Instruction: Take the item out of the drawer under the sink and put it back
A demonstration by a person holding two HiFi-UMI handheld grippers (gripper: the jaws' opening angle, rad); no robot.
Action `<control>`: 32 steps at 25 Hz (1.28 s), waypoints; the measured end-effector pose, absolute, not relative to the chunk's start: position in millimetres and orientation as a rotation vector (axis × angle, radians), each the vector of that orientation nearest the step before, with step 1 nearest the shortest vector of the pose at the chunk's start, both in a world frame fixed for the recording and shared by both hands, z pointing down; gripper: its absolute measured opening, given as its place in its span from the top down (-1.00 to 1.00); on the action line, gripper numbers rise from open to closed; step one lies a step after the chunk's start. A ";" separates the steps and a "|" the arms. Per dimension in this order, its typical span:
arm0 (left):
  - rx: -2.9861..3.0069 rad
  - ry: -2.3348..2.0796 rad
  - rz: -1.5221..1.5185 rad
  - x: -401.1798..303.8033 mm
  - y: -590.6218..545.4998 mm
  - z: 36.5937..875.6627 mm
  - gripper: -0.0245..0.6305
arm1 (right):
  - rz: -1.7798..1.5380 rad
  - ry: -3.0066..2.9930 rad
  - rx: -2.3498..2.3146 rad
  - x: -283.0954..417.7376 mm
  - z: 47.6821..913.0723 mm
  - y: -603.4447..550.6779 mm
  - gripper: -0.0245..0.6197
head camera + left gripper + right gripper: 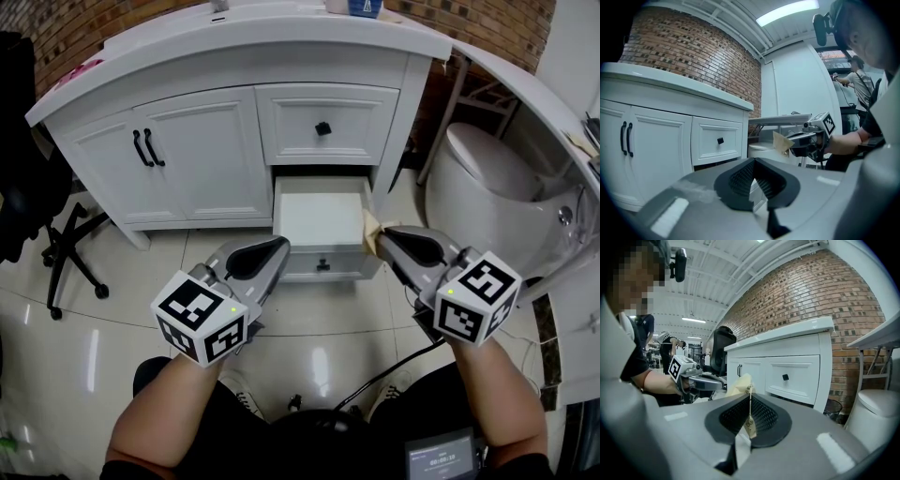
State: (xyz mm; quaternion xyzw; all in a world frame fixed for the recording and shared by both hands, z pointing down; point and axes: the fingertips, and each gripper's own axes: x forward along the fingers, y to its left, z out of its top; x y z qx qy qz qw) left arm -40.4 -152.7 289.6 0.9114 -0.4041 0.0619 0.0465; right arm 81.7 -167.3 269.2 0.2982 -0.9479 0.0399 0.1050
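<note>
Grey left tool (274,246), right tool (382,234); black-white marker cubes (200,317) (478,297); black clothes (253,441).

Two hand-held grippers (277,246) (382,234), two drawers (323,127) (322,216), two cabinet doors (98,164) (211,155), one tea bag (370,228), one toilet (492,164)

Glossy pale tile on the floor (309,323), mirroring the ceiling lights. Smooth white painted finish, satin, over the cabinet (202,159); black handles (142,148), seemingly metal, slightly shiny. Rough matt red brick on the wall (684,51). Shiny white ceramic look to the toilet (487,169). Matt grey plastic on the left gripper (753,166) and right gripper (749,404), with black ribbed rubbery pads (740,178). Tan paper packet (740,384), matt and creased, with thin string and paper tag (751,426).
</note>
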 end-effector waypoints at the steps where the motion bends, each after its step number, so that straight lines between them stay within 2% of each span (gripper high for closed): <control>1: 2.783 -1.238 0.188 -40.8 -153.1 289.1 0.91 | 0.120 -2.793 0.877 81.2 269.4 -167.5 0.88; 32: 2.759 -1.258 0.156 -47.3 -153.6 287.8 0.91 | 0.168 -2.799 0.866 79.1 273.1 -173.0 0.88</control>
